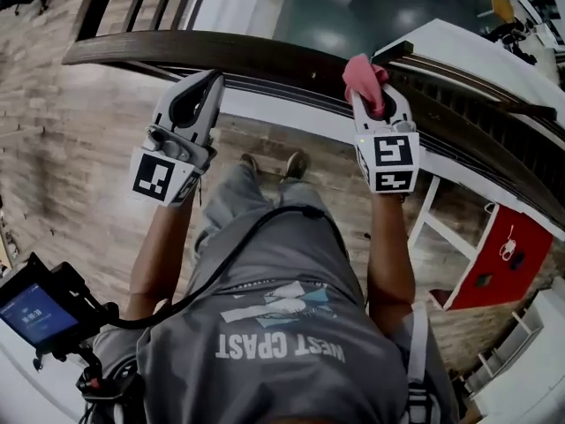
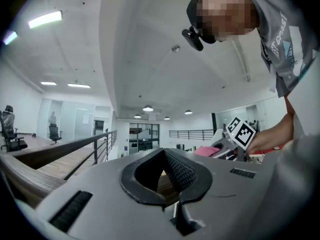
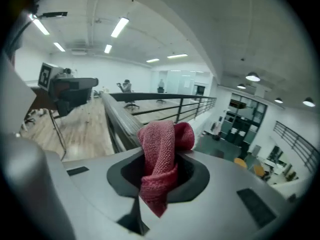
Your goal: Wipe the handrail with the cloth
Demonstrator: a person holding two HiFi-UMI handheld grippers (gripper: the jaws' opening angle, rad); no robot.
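Grey shirt (image 1: 291, 343) sits closest to the head cam, with both grippers out in front at the handrail (image 1: 265, 56). Right gripper (image 1: 378, 106): clenched on the cloth (image 1: 363, 76), a red wad bunched between the jaws. One lobe sticks up past the tips and a tail hangs back toward its camera. I see the cloth sitting on top of the dark wooden rail, right of centre. Left gripper (image 1: 214, 79): jaws closed tip to tip, nothing in them, nose just at the rail's near edge; contact I can't confirm. Rail's long axis runs left-right across the head view, then turns toward lower right. Both grippers point across it, well apart.
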